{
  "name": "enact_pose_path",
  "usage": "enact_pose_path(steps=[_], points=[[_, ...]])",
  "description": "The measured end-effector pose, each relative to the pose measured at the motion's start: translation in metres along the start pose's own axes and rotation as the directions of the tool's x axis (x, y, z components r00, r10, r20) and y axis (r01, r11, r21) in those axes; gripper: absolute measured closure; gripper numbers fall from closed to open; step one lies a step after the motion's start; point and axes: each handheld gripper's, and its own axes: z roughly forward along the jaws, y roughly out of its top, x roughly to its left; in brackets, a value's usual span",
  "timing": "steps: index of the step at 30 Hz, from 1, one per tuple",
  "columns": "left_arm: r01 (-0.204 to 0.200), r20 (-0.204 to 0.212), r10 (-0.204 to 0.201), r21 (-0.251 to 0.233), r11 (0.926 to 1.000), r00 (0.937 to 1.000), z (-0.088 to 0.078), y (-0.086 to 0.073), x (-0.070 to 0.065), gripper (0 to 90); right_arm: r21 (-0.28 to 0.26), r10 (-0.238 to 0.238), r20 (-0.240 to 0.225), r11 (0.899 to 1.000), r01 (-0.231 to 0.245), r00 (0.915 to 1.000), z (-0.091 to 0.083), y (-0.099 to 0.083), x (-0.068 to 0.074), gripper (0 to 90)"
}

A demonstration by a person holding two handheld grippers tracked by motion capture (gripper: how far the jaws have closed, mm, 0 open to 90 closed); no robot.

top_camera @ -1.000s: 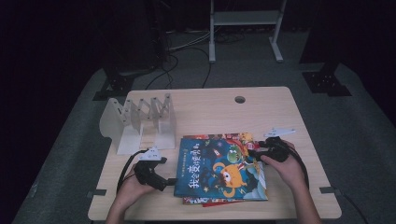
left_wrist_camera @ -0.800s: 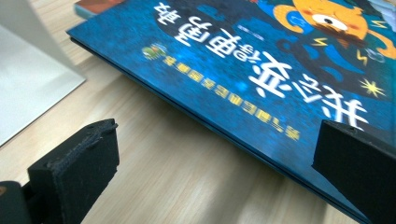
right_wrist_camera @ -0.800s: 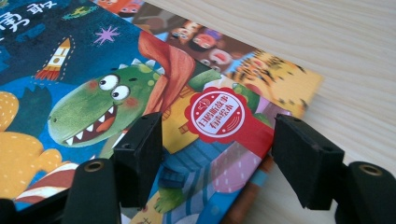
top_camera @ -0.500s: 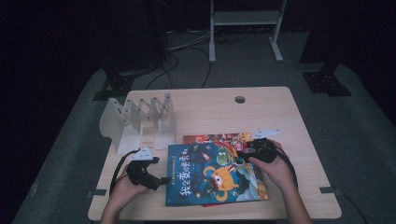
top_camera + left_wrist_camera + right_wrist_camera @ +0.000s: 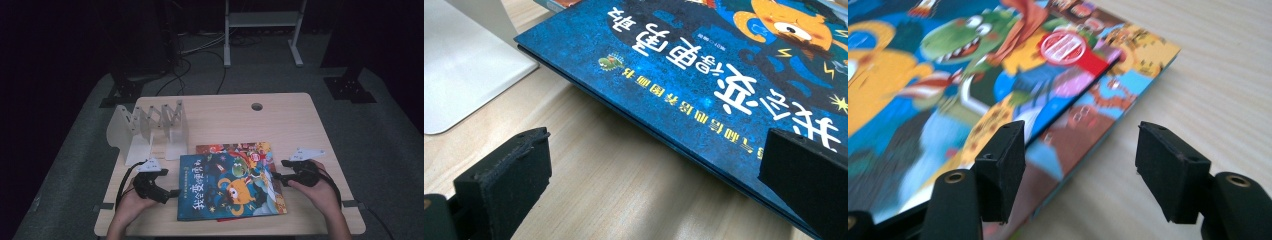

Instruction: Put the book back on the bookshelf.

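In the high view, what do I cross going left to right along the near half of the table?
Left gripper → blue book → right gripper. The white rack stands farther back, above the left gripper, so I leave it out of the order.

Light wooden table [image 5: 280, 117] with rounded corners and a round cable hole [image 5: 257, 106] near its far edge. Grey carpeted floor [image 5: 380, 130] around it. Beyond, the room goes dark. White metal stand [image 5: 260, 20] at back centre; black cables [image 5: 195, 55] trail over the floor; black base plates [image 5: 349, 90] at both sides.
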Motion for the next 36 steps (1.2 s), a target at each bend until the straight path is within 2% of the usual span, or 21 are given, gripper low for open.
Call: enact_pose_path(steps=[7,12,23,32,36], points=[[0.013,0.006,-0.013,0.0,0.9999,0.9999,0.001,-0.001,-0.001,0.0,0.015,-0.05,-0.061,0.999,0.051,0.9969,0.001,-0.011,0.008,33.5],[0.009,0.007,-0.009,-0.002,1.0,0.9999,0.002,-0.002,0.0,0.0,0.014,-0.065,-0.065,0.998,0.066,0.9958,0.001,-0.01,0.01,35.2],[0.029,0.01,-0.029,0.0,0.9996,0.9995,0.004,-0.005,0.004,0.0,0.018,-0.101,-0.093,0.994,0.104,0.9905,0.009,-0.003,0.023,33.1],[0.065,0.009,-0.065,-0.005,0.9979,0.9978,0.002,-0.009,0.01,0.0,0.015,-0.144,-0.119,0.989,0.146,0.9825,0.018,0.005,0.038,32.1],[0.09,0.023,-0.09,-0.009,0.9959,0.9957,0.001,-0.012,0.012,0.0,0.01,-0.155,-0.13,0.987,0.158,0.9794,0.021,0.008,0.042,31.1]])
